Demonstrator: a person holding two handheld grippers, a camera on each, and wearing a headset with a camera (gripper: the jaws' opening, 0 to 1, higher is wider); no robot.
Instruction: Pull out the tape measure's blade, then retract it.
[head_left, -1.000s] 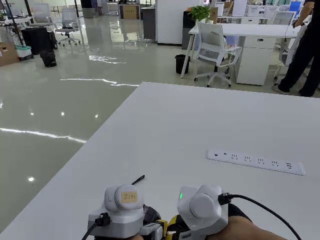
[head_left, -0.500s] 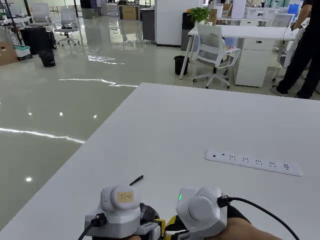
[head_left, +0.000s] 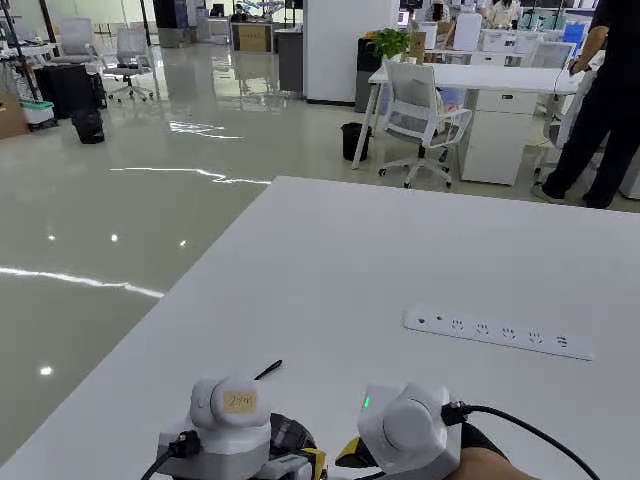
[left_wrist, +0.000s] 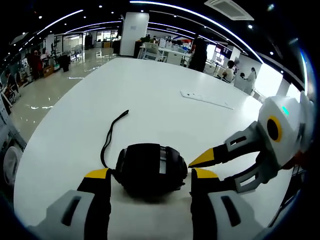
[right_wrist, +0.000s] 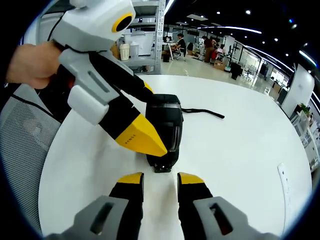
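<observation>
Tape measure (left_wrist: 150, 167) on table (head_left: 400, 250), seemingly within left tool (left_wrist: 150, 174).

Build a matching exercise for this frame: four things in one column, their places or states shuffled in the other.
1 tape measure
2 power strip
3 black strap
4 right claw

A lying alone farther across the table
B trailing from the tape measure
C between the jaws of the left claw
D open, just short of the blade tip

Pairs: 1-C, 2-A, 3-B, 4-D
</observation>
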